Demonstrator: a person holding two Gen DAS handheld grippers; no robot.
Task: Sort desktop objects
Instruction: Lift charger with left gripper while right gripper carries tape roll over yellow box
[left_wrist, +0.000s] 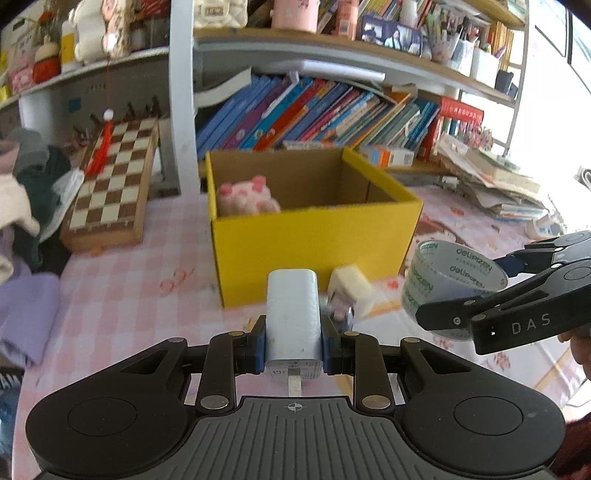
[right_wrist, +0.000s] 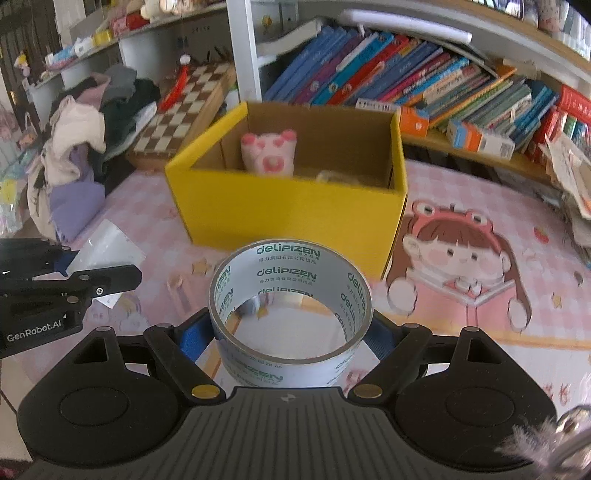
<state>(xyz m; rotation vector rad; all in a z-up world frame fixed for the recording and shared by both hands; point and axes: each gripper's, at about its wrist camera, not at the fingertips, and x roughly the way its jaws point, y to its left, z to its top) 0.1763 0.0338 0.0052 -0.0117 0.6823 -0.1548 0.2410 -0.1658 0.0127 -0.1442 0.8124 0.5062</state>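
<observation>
My left gripper (left_wrist: 293, 349) is shut on a white charger block (left_wrist: 293, 314), lifted over the pink tablecloth. My right gripper (right_wrist: 291, 332) is shut on a roll of clear tape (right_wrist: 291, 291) printed with green letters; in the left wrist view the tape roll (left_wrist: 448, 284) and the right gripper (left_wrist: 476, 291) show at the right. Ahead of both stands an open yellow cardboard box (left_wrist: 310, 240), the same yellow box (right_wrist: 288, 214) in the right wrist view, with a pink plush pig (right_wrist: 269, 153) inside. The left gripper (right_wrist: 81, 271) appears at the left edge with the charger block (right_wrist: 105, 254).
A cream block with a furry keychain (left_wrist: 349, 291) lies just before the box. A chessboard (left_wrist: 110, 184) leans at the left, beside a heap of clothes (right_wrist: 85, 147). Bookshelves (left_wrist: 332, 114) run behind the box, and stacked papers (left_wrist: 491, 181) sit at the right.
</observation>
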